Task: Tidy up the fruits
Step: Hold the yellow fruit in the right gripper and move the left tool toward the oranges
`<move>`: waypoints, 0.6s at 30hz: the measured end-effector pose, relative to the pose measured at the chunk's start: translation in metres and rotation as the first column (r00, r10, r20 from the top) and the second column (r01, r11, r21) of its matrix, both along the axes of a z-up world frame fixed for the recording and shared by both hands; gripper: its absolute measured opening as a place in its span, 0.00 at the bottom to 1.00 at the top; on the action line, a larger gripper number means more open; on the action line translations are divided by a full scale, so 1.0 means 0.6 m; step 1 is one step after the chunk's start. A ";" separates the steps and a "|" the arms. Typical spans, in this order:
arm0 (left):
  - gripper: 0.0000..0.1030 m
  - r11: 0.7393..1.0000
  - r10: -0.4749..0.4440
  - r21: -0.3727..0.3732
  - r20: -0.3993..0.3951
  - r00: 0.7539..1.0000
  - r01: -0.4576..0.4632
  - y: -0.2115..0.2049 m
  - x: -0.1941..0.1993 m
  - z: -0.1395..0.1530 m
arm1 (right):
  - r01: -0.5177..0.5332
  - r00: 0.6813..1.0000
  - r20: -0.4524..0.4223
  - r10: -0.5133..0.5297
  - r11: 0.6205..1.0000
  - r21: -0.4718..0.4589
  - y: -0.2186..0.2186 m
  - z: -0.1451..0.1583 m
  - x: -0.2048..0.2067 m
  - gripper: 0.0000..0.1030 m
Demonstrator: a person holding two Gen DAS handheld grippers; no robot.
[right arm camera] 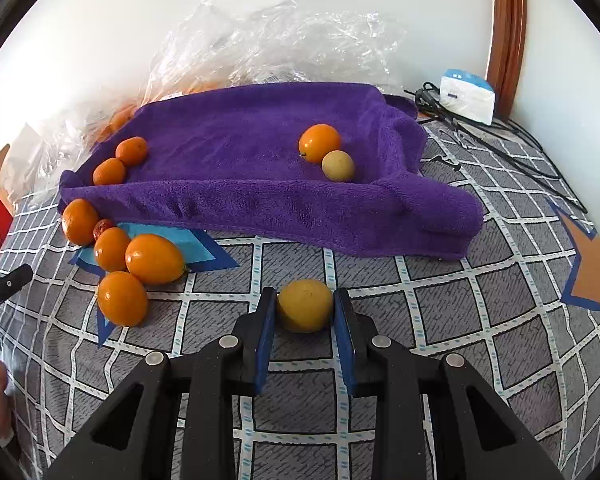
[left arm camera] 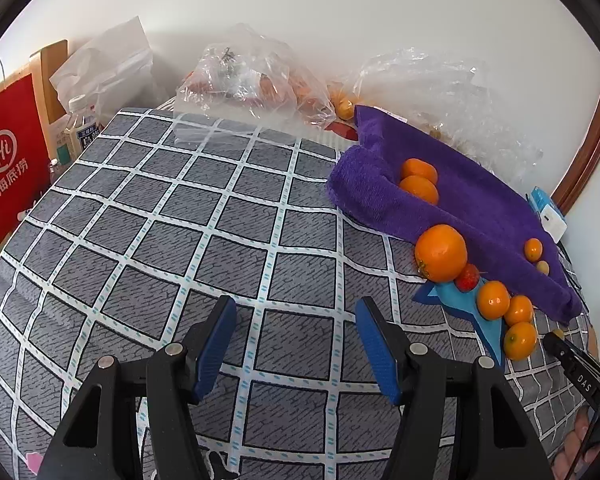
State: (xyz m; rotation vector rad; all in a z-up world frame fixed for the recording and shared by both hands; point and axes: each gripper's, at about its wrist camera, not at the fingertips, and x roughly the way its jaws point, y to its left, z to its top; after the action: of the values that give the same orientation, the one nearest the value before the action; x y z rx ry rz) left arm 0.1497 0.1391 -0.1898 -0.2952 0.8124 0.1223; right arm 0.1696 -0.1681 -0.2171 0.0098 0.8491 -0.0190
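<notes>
My right gripper (right arm camera: 305,307) is shut on a yellow round fruit (right arm camera: 305,305), held just above the checked cloth in front of the purple towel (right arm camera: 236,200). On the towel lie an orange (right arm camera: 319,142), a pale yellow fruit (right arm camera: 338,165) and two small oranges (right arm camera: 131,150). Several oranges (right arm camera: 154,258) and a red fruit (right arm camera: 102,226) sit on a blue star mat (right arm camera: 188,240) at the left. My left gripper (left arm camera: 296,312) is open and empty over bare cloth, left of the oranges (left arm camera: 441,252) and the towel (left arm camera: 460,192).
Clear plastic bags (right arm camera: 276,40) with more fruit lie against the wall behind the towel. A white box (right arm camera: 466,94) and black cables (right arm camera: 500,140) are at the back right. An orange star mat (right arm camera: 592,276) is at the right. A red paper bag (left arm camera: 12,152) and bottles (left arm camera: 80,128) stand at the left.
</notes>
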 end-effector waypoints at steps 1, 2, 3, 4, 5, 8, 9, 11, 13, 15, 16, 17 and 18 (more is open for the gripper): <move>0.58 1.000 -0.003 0.000 0.000 1.000 0.003 -0.001 -0.001 0.000 | -0.001 1.000 0.002 0.001 1.000 -0.006 0.001 0.000 -0.001 0.28; 0.58 1.000 -0.005 0.001 -0.001 1.000 0.005 -0.001 0.000 0.000 | -0.001 1.000 0.003 0.001 1.000 -0.010 0.002 0.000 -0.001 0.28; 0.58 1.000 -0.008 0.003 -0.002 1.000 0.008 -0.002 -0.001 0.000 | -0.001 1.000 0.002 0.001 1.000 -0.011 0.002 0.000 -0.001 0.27; 0.58 1.000 -0.010 0.005 -0.004 1.000 0.010 -0.003 0.000 -0.001 | 0.001 1.000 0.000 -0.001 1.000 -0.010 0.002 0.000 -0.001 0.27; 0.58 1.000 -0.011 0.007 -0.005 1.000 0.011 -0.004 -0.001 -0.001 | 0.003 1.000 0.000 -0.003 1.000 -0.005 0.002 0.000 -0.001 0.27; 0.58 1.000 -0.010 0.008 -0.007 1.000 0.010 -0.004 -0.001 -0.001 | 0.000 1.000 -0.003 0.000 1.000 0.000 0.001 0.001 -0.003 0.28; 0.58 1.000 -0.011 0.009 -0.008 1.000 0.011 -0.004 0.000 -0.001 | -0.001 1.000 -0.004 0.001 1.000 0.001 0.001 0.001 -0.003 0.28; 0.58 1.000 -0.011 0.012 -0.009 1.000 0.011 -0.005 0.000 -0.002 | -0.002 1.000 -0.005 0.002 1.000 0.005 0.000 0.000 -0.004 0.28; 0.58 1.000 -0.012 0.017 -0.011 1.000 0.012 -0.006 0.000 -0.002 | -0.002 1.000 -0.003 0.002 1.000 0.005 0.001 0.000 -0.004 0.28; 0.58 1.000 -0.015 0.018 -0.012 1.000 0.015 -0.005 0.000 -0.002 | -0.002 1.000 -0.001 0.002 1.000 0.001 0.002 0.000 -0.004 0.28; 0.58 1.000 -0.014 0.016 -0.011 1.000 0.014 -0.005 0.000 -0.002 | -0.002 1.000 0.000 0.002 1.000 -0.002 0.003 0.000 -0.004 0.28; 0.58 1.000 -0.013 0.016 -0.011 1.000 0.013 -0.006 0.000 -0.002 | -0.003 1.000 0.000 0.003 1.000 -0.005 0.003 0.000 -0.004 0.28; 0.58 1.000 -0.013 0.016 -0.012 1.000 0.013 -0.007 -0.001 -0.002 | -0.003 1.000 0.000 0.003 1.000 -0.007 0.004 0.000 -0.005 0.28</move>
State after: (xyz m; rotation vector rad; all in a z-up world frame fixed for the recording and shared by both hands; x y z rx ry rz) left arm 0.1490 0.1346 -0.1911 -0.2737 0.8244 0.1184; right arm 0.1669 -0.1659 -0.2174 0.0023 0.8491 -0.0190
